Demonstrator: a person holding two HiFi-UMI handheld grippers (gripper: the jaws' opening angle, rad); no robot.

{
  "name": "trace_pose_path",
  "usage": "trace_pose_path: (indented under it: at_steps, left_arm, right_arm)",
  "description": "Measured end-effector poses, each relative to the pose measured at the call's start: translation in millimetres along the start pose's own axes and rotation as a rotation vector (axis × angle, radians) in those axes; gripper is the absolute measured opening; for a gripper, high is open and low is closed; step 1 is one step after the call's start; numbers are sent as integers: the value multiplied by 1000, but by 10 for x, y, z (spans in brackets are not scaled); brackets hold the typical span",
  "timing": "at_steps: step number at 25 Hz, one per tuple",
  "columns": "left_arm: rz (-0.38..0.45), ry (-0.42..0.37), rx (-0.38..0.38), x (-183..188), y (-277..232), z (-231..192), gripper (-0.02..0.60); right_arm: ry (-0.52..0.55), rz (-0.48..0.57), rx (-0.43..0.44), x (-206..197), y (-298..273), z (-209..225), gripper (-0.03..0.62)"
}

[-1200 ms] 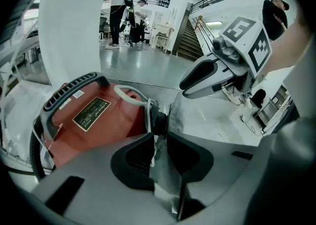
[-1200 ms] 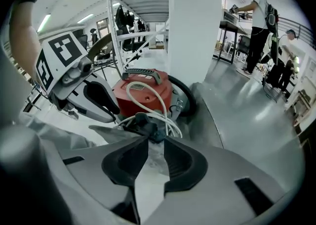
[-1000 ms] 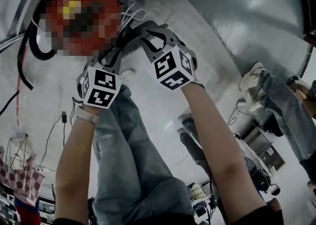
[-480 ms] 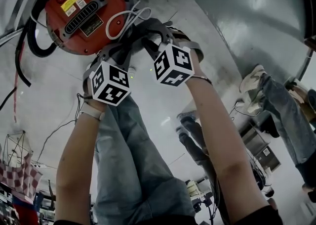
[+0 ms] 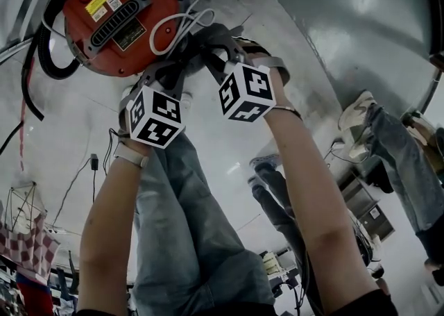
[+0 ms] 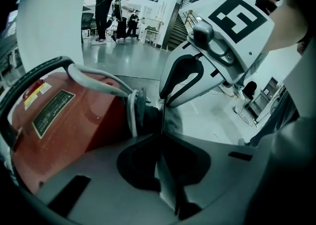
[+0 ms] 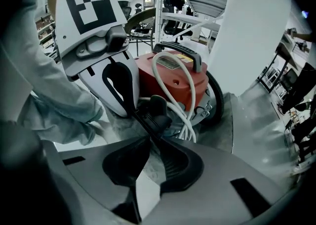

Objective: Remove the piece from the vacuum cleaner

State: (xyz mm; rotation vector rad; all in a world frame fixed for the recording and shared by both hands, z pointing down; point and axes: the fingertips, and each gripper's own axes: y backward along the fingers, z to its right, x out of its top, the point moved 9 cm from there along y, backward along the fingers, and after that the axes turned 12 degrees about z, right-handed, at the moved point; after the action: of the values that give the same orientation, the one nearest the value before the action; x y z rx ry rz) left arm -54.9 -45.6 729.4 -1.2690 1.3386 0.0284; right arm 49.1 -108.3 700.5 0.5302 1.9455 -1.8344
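Two grippers meet at one spot: the black piece [image 7: 154, 112] that juts from the side of the red vacuum [image 5: 114, 19], which lies on the floor [image 5: 62, 141] with its white cord [image 7: 185, 122] looped just beside the piece; the left gripper [image 6: 161, 122] has its jaws drawn together, tips right against the piece, though whether they nip its edge I cannot tell; the right gripper [image 7: 149, 139] has just been closing its jaws, which now stand narrow with the piece's near end caught between the tips; so the step in hand looks like taking hold, the piece not yet off; next, I judge, comes a firm pull away from the vacuum, perhaps with a twist, while the left steadies; the cord could snag, so the pull should run clear of it.
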Motion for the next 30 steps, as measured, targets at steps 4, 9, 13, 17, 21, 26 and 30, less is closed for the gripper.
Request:
trace_pose_path:
  at_steps: [4, 9, 13, 17, 21, 26, 30]
  left_arm:
    - [-4, -41, 3, -11, -4, 47, 32]
    - [-4, -66, 6, -20, 0, 117, 31]
    - [-7, -80, 12, -23, 2, 180, 31]
    - [-8, -66, 26, -37, -1, 198, 31]
    - [-9, -64, 28, -26, -5, 255, 31]
    - [-11, -51, 41, -42, -9, 299, 32]
    - [-16, -28, 47, -41, -17, 314, 32]
  right_arm:
    - [-10, -9, -25, -13, -3, -23, 84]
    - [-24, -11, -34, -44, 40, -75, 80]
    - [-34, -7, -46, -73, 75, -119, 80]
    - [-49, -1, -59, -87, 75, -138, 80]
    - [-61, 5, -67, -123, 119, -172, 80]
    - [-67, 10, -75, -144, 131, -200, 80]
    - [-77, 16, -84, -164, 138, -216, 80]
